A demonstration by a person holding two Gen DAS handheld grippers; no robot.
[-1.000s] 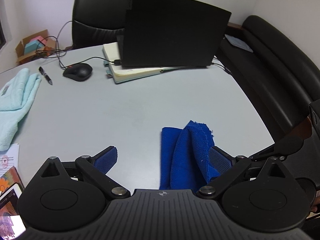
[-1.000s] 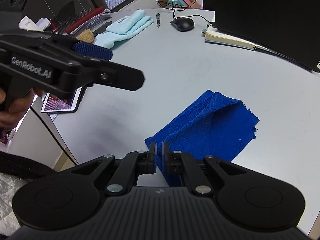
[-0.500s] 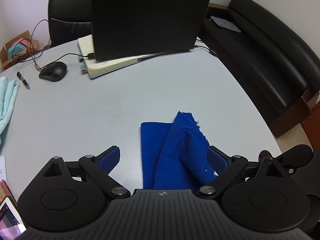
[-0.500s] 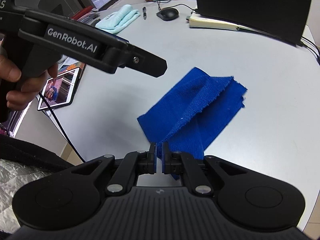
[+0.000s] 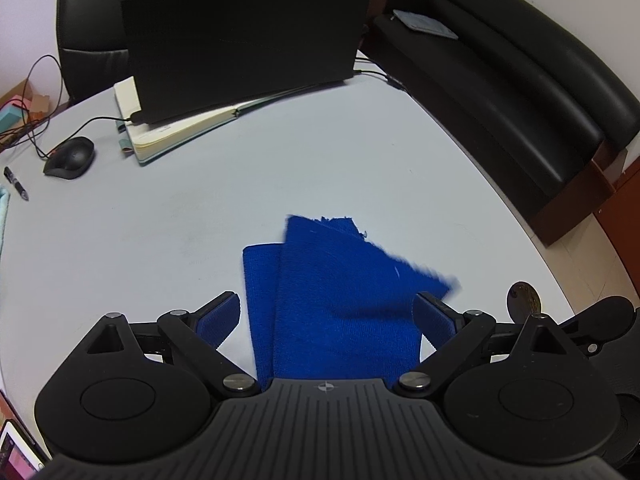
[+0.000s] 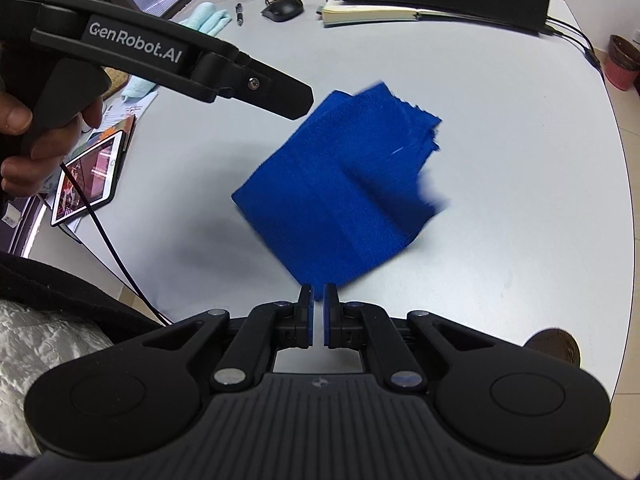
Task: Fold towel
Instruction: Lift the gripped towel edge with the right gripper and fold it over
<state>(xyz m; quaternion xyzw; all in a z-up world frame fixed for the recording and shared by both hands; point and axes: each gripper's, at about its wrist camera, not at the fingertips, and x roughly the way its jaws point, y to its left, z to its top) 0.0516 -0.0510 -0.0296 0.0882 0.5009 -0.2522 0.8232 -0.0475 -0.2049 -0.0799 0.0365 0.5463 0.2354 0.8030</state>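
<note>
A folded blue towel (image 5: 332, 300) hangs above the white table (image 5: 200, 208); one corner flaps and is blurred. It also shows in the right wrist view (image 6: 344, 196). My right gripper (image 6: 319, 304) is shut on the towel's near corner and holds it up. My left gripper (image 5: 328, 316) is open, with the towel between its blue pads, which do not touch it. The left gripper's body (image 6: 160, 56) crosses the upper left of the right wrist view, above the towel.
A black laptop (image 5: 244, 32) stands on an open notebook (image 5: 180, 128) at the back, with a mouse (image 5: 70, 156), a pen (image 5: 16, 184) and cables. A light blue towel (image 6: 208, 16) and a tablet (image 6: 92, 176) lie to the left. A black sofa (image 5: 520, 80) stands on the right.
The right gripper has lifted the blue towel off the table and it swings, blurred. The left gripper has moved in so the towel is between its open fingers.
</note>
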